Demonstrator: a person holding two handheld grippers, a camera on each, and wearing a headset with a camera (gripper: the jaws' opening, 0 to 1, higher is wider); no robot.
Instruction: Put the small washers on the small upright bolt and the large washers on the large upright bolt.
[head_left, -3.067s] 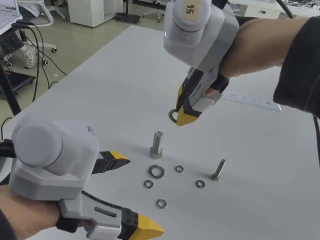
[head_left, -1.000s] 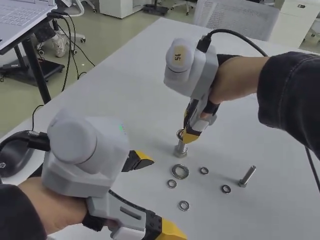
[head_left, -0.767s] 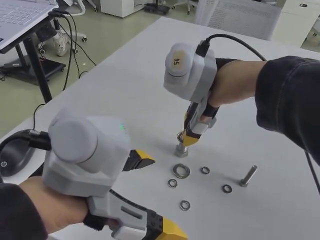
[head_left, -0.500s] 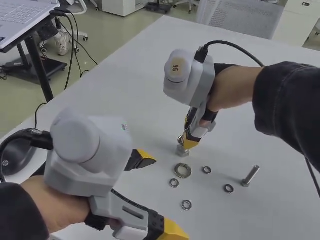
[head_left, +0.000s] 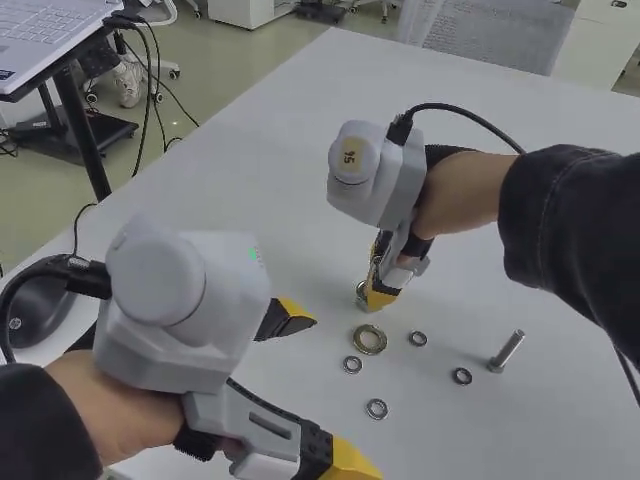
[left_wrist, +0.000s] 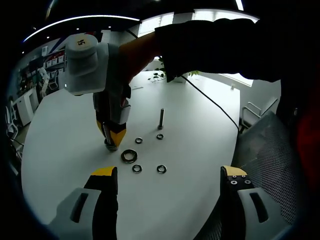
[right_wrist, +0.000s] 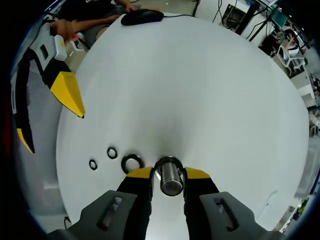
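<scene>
— Right gripper (head_left: 379, 294)?
— Pinched shut on a large washer (head_left: 360, 291), right at the top of the large upright bolt (right_wrist: 171, 183). Stood straight up between the jaws.
— Left gripper (left_wrist: 168, 172)?
— Gaped open, well back from both.

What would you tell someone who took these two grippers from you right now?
Right gripper: shut on a large washer, down at the top of the large bolt. The washer seems to be around the bolt, not yet released.
Left gripper: open, empty, hovering off to the side.
On the table: a spare large washer, four small washers, and the small bolt, upright and bare.
Done: nothing finished.
Left: release this washer, add the spare, then put all the small washers on the small bolt.
</scene>
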